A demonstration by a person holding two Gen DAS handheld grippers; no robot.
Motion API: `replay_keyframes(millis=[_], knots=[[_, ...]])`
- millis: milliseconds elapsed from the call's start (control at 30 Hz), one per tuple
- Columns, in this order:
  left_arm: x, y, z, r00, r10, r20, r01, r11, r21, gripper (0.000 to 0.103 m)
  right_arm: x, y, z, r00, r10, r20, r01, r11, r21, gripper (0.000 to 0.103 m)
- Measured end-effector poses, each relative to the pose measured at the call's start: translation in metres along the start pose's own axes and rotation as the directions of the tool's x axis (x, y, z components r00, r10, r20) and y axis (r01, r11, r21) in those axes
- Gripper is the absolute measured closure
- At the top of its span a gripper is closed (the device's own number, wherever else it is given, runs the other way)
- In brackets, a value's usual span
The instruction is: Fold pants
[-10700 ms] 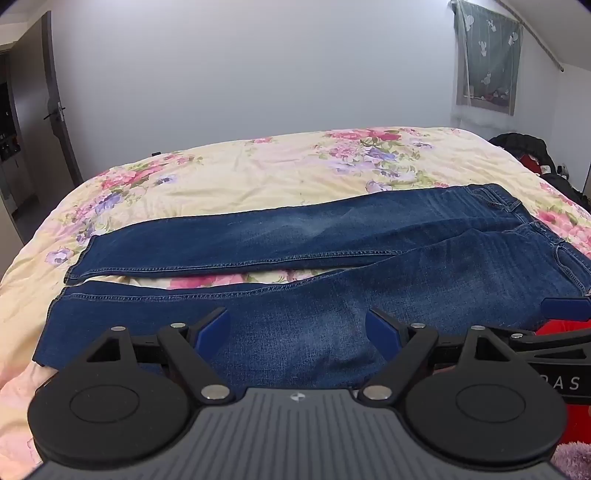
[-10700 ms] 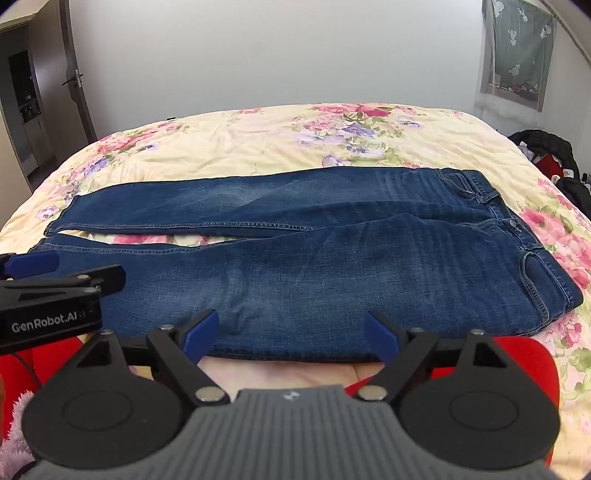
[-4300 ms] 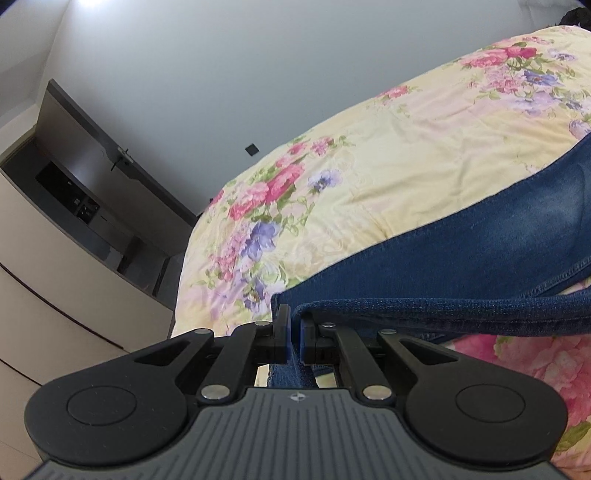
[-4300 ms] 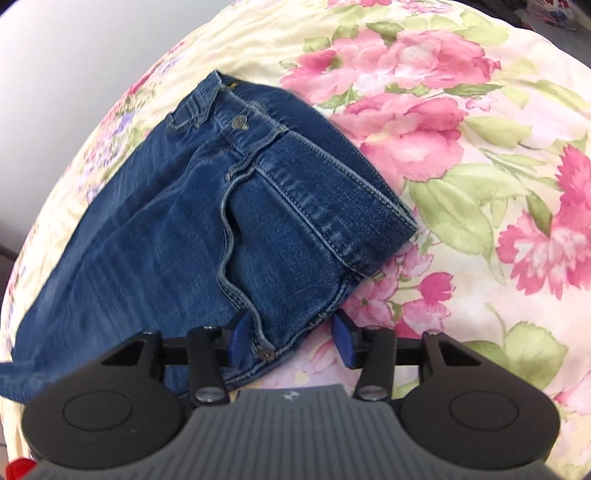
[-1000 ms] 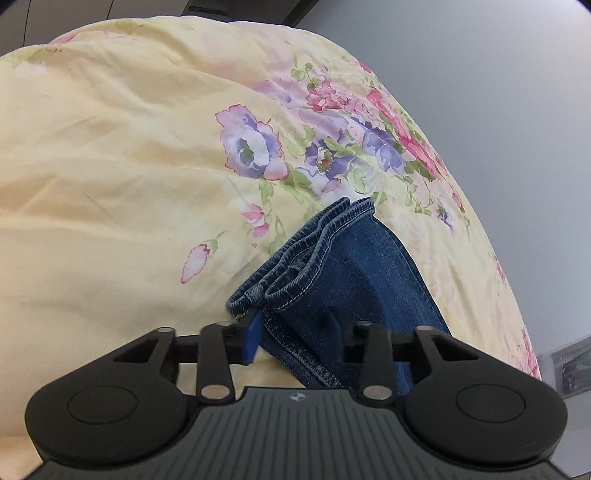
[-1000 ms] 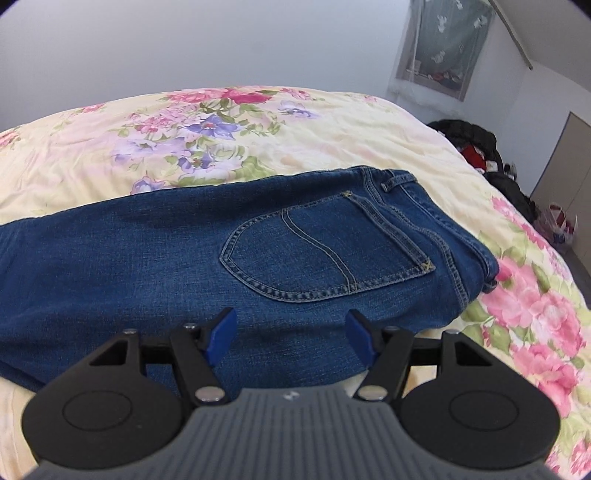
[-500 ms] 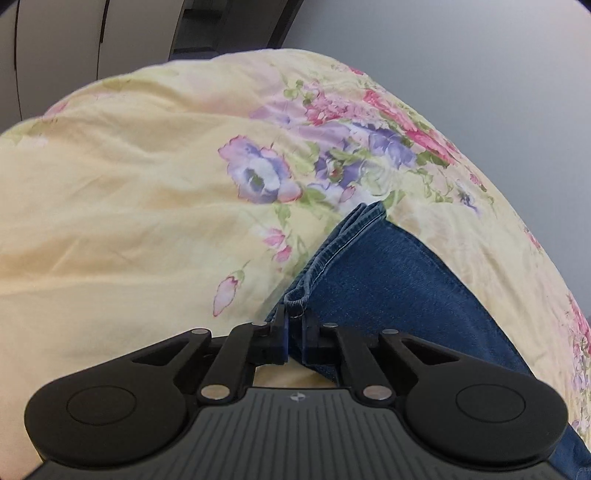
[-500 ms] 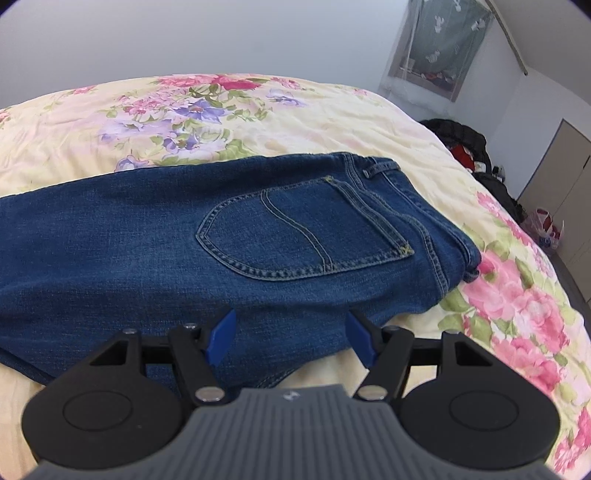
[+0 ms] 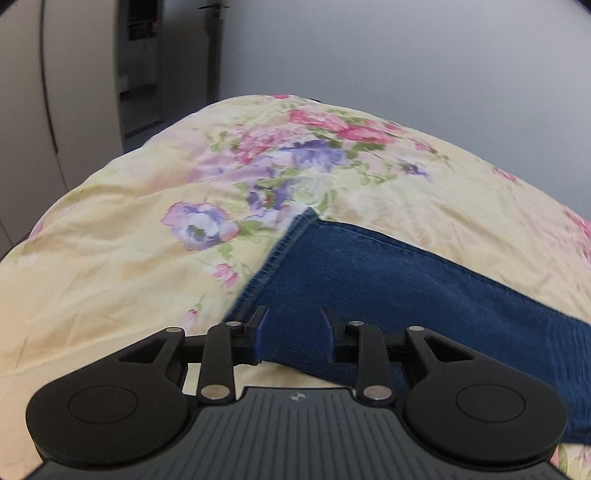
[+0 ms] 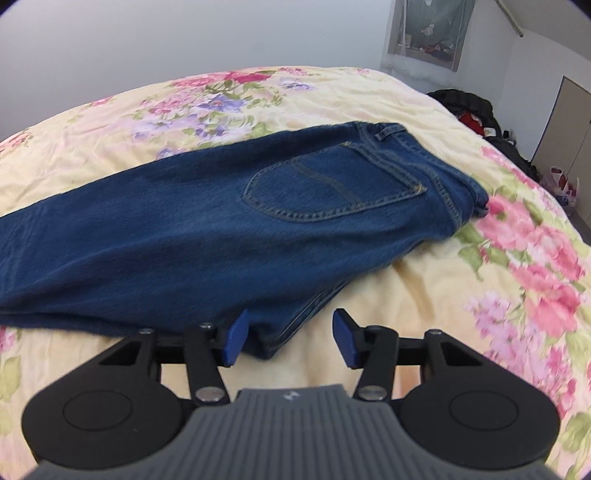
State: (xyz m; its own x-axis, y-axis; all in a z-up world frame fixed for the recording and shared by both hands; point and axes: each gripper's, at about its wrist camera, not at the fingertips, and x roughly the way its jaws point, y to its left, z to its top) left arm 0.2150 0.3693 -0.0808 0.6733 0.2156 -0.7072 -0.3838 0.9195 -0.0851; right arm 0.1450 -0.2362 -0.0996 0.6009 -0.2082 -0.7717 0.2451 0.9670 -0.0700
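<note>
Blue jeans (image 10: 184,240) lie folded lengthwise on the flowered bed cover (image 10: 424,295), back pocket (image 10: 325,188) up and waistband (image 10: 461,184) to the right. My right gripper (image 10: 291,339) hovers at their near edge. Its jaws are closing around the denim's near corner, and the pads stand clear of the cloth. In the left wrist view the leg end of the jeans (image 9: 388,280) lies flat, its hem (image 9: 280,254) running up to the right. My left gripper (image 9: 293,332) is just above the hem's near corner. Its jaws are opening, with denim beneath them and nothing pinched.
Pale wardrobe doors (image 9: 37,110) and a dark doorway (image 9: 147,66) stand beyond the bed's left end. A black heap of bags (image 10: 472,107) lies off the bed's right side, under a curtained window (image 10: 428,29). The bed cover (image 9: 110,277) slopes down at its edges.
My left gripper, shut on the hem half a second ago, has let go, rolled and lifted back. My right gripper has slid right along the jeans' near edge and its jaws have narrowed.
</note>
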Motion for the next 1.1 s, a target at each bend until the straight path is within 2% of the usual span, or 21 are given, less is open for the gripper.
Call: replay_keyframes(millis=[100,200,233,267,300,333,400,433,500,600,733,767,833,900,1000,1100], knots=[[0.010,-0.028,-0.006,1.000,0.001,-0.023,0.001,0.996,0.087,0.070,0.009,0.009,-0.008,0.999,-0.034,0.016,0.034,0.999,-0.035,0.062],[0.026,-0.041,-0.013,0.998,-0.011,-0.063,0.017,0.995,0.096,0.071,0.028,0.011,-0.007,0.998,-0.059,-0.013,0.059,0.998,-0.029,0.069],[0.031,-0.043,-0.015,0.997,-0.006,-0.075,0.013,0.996,0.094,0.072,0.035,0.008,-0.007,0.997,-0.070,-0.029,0.070,0.997,-0.015,0.078],[0.034,-0.044,-0.018,0.997,0.005,-0.079,0.002,0.996,0.091,0.072,0.037,0.004,-0.005,0.998,-0.051,-0.042,0.051,0.999,0.002,0.080],[0.036,-0.045,-0.020,0.997,0.011,-0.079,-0.004,0.996,0.091,0.072,0.035,0.001,-0.004,0.998,-0.029,-0.047,0.030,0.999,0.019,0.092],[0.037,-0.045,-0.020,0.997,0.014,-0.082,-0.007,0.996,0.090,0.072,0.028,-0.002,-0.002,0.999,-0.012,-0.032,0.013,0.999,0.032,0.097],[0.041,-0.046,-0.019,0.995,0.018,-0.101,-0.009,0.996,0.092,0.075,0.010,-0.006,0.002,1.000,0.004,0.014,-0.004,1.000,0.031,0.101],[0.043,-0.047,-0.019,0.994,0.021,-0.111,-0.010,0.995,0.098,0.078,0.005,-0.010,0.003,1.000,0.013,0.016,-0.014,0.999,0.045,0.101],[0.048,-0.049,-0.018,0.991,0.034,-0.126,-0.020,0.994,0.111,0.082,0.014,-0.018,0.001,0.999,0.029,-0.039,-0.025,0.996,0.080,0.102],[0.054,-0.052,-0.018,0.987,0.057,-0.149,-0.039,0.991,0.125,0.082,0.043,-0.021,-0.011,0.990,0.039,-0.138,-0.025,0.994,0.103,0.103],[0.052,-0.059,-0.014,0.984,0.088,-0.152,-0.065,0.986,0.151,0.082,0.051,-0.019,-0.007,0.984,0.043,-0.172,-0.027,0.995,0.096,0.101],[0.049,-0.060,-0.013,0.985,0.094,-0.143,-0.072,0.985,0.157,0.082,0.048,-0.021,-0.006,0.983,0.054,-0.177,-0.037,0.994,0.099,0.100],[0.038,-0.065,-0.012,0.988,0.102,-0.116,-0.082,0.983,0.167,0.082,0.039,-0.026,-0.005,0.980,0.054,-0.192,-0.036,0.995,0.097,0.082],[0.026,-0.074,-0.010,0.993,0.068,-0.096,-0.050,0.983,0.178,0.082,0.024,-0.034,-0.004,0.982,0.079,-0.170,-0.064,0.993,0.095,0.079],[0.010,-0.102,-0.008,0.997,-0.007,-0.080,0.024,0.975,0.220,0.082,0.005,-0.041,0.005,0.991,0.105,-0.081,-0.101,0.994,0.046,0.079],[0.000,-0.140,-0.008,0.991,-0.096,-0.090,0.116,0.962,0.248,0.082,0.004,-0.036,0.026,0.991,0.133,-0.007,-0.133,0.991,-0.030,0.079]])
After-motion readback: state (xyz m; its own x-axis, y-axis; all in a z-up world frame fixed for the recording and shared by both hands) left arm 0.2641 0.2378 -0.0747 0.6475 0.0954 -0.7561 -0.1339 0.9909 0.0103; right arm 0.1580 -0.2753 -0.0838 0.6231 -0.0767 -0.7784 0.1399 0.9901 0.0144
